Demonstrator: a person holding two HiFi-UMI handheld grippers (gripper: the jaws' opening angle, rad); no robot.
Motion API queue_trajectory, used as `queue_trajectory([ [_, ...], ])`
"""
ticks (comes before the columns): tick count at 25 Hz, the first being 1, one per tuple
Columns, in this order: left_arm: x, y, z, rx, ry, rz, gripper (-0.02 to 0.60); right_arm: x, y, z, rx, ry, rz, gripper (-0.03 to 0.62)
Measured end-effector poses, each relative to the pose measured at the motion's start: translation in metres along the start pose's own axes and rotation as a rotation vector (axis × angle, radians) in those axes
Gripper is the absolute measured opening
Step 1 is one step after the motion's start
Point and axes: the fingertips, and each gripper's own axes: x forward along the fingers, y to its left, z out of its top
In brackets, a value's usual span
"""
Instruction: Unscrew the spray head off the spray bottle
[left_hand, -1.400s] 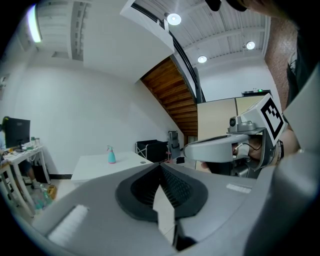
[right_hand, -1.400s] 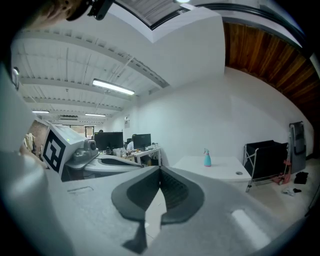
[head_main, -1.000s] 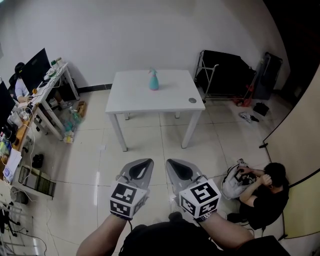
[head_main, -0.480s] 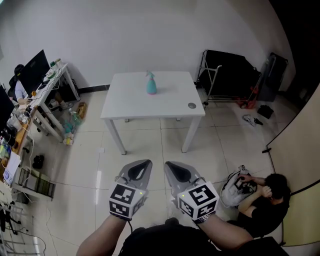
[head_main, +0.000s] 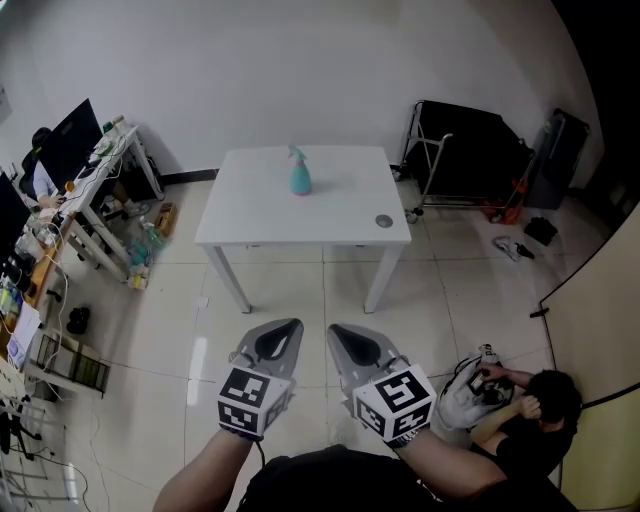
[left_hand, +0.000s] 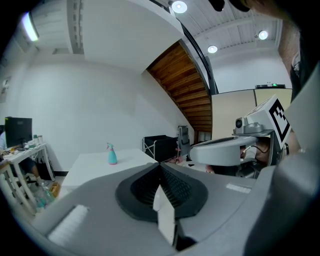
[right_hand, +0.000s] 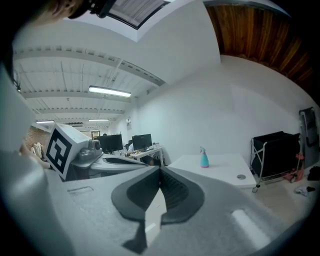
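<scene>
Moved: the white table (head_main: 340, 215) sits a bit lower and looks a bit bigger in the head view than a second ago, so the person seems to be walking up to it. Both tongs look the same as before.
Spray bottle: the small blue-green spray bottle (head_main: 300, 178) stands up straight on the far part of the table, near the middle. Nothing is touching it.
Spray head: the spray head (head_main: 296, 152) is on top of the bottle and not yet off.
Left gripper: the left gripper (head_main: 290, 326) is pressed together with nothing in it, held low over the floor, well apart from the bottle.
Right gripper: the right gripper (head_main: 337, 329) is just beside the left one, also pressed together and holding nothing.
How it feels: I think the bottle is light plastic. It could tip or slide on the smooth table. The round body may be slippery and may squash a little if pinched hard. I cannot tell if there is water in it.
Where to hold: I think one gripper should pinch the wide body down low to keep it from turning. The other should pinch the ring under the spray head and twist there, not the thin trigger or nozzle.
</scene>
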Motion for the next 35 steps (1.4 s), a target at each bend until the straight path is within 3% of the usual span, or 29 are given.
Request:
queue_trajectory([
  [17, 0.039, -0.001, 0.017, 0.006, 0.004, 0.060, 0.012, 0.007, -0.045, 0.012, -0.006, -0.006, 0.045, -0.009],
  [35, 0.072, 0.060, 0.032, -0.010, -0.037, 0.031, 0.012, 0.067, -0.060, 0.034, -0.049, -0.005, 0.009, -0.009],
])
